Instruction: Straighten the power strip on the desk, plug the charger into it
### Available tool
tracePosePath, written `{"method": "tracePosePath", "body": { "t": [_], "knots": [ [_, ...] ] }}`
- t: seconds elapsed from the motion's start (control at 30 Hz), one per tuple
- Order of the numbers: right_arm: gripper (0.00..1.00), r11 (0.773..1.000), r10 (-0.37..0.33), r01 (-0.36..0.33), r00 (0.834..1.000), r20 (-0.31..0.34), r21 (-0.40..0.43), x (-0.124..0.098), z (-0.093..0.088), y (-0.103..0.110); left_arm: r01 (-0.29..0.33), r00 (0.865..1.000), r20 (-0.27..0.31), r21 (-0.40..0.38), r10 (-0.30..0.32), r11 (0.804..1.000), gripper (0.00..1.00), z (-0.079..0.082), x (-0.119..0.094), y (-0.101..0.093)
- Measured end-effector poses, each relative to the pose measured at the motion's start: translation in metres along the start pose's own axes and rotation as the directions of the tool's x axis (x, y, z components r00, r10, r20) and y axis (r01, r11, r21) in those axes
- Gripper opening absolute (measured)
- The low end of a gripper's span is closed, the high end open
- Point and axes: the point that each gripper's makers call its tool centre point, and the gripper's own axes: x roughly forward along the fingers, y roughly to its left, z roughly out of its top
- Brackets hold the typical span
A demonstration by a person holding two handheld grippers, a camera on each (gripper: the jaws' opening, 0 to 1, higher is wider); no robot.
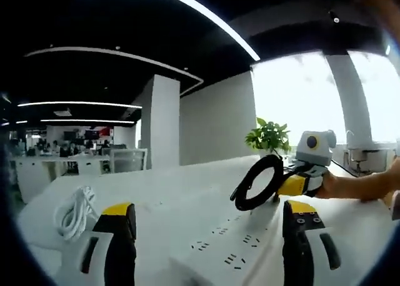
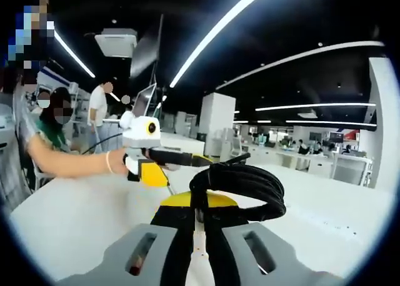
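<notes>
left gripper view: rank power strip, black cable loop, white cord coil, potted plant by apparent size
1. power strip, though it is nearest the camera, which inflates it
2. black cable loop, held in the right tool
3. white cord coil and potted plant look alike; unranked

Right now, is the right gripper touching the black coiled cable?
Touching. In the right gripper view, the right gripper is shut on the black coiled cable, with its fingers pressed against the cable between them.

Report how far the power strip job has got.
Done: nothing certain; the power strip lies between the open left gripper, whether straight I cannot tell. In hand: the right gripper holds a black coiled cable. Left: plugging in; the sockets showing are empty.
</notes>
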Motion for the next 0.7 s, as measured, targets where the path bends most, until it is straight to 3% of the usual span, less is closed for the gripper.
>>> {"method": "tracePosePath", "body": {
  "t": [0.13, 0.23, 0.3, 0.33, 0.43, 0.5, 0.57, 0.63, 0.7],
  "knots": [
    [0.03, 1.000, -0.007, 0.007, 1.000, -0.007, -0.007, 0.000, 0.001, 0.001, 0.005, 0.998, -0.061, 0.119, 0.002, 0.993, 0.99, -0.002, -0.002, 0.000],
    [0.03, 1.000, -0.010, 0.010, 1.000, -0.005, -0.005, -0.001, 0.001, 0.001, 0.097, 0.981, -0.185, 0.198, -0.060, 0.975, 0.99, -0.018, -0.003, -0.010],
    [0.03, 1.000, -0.009, 0.009, 1.000, 0.000, 0.005, -0.001, 0.001, 0.000, 0.151, 0.951, -0.300, 0.257, -0.070, 0.955, 0.99, -0.031, -0.007, -0.011],
    [0.03, 1.000, -0.009, 0.009, 1.000, 0.003, 0.008, -0.001, 0.001, 0.000, 0.185, 0.927, -0.369, 0.300, -0.065, 0.936, 0.99, -0.037, -0.009, -0.010],
    [0.03, 1.000, -0.011, 0.011, 1.000, 0.007, 0.014, -0.001, 0.002, 0.001, 0.261, 0.873, -0.486, 0.383, -0.047, 0.886, 0.99, -0.041, -0.010, -0.006],
    [0.03, 1.000, -0.010, 0.010, 1.000, 0.003, 0.009, -0.001, 0.003, 0.002, 0.302, 0.844, -0.532, 0.364, -0.069, 0.881, 0.99, -0.035, -0.008, -0.008],
    [0.03, 1.000, -0.013, 0.013, 1.000, -0.001, 0.001, -0.001, 0.003, 0.003, 0.320, 0.827, -0.557, 0.354, -0.077, 0.879, 0.99, -0.029, -0.003, -0.008],
    [0.03, 1.000, -0.012, 0.012, 1.000, -0.004, -0.004, -0.001, 0.003, 0.003, 0.347, 0.783, -0.619, 0.348, -0.065, 0.871, 0.99, -0.030, -0.002, -0.006],
    [0.03, 1.000, -0.010, 0.010, 1.000, -0.006, -0.007, -0.002, 0.003, 0.003, 0.373, 0.723, -0.690, 0.349, -0.034, 0.860, 0.98, -0.035, -0.001, 0.000]
  ]
}}
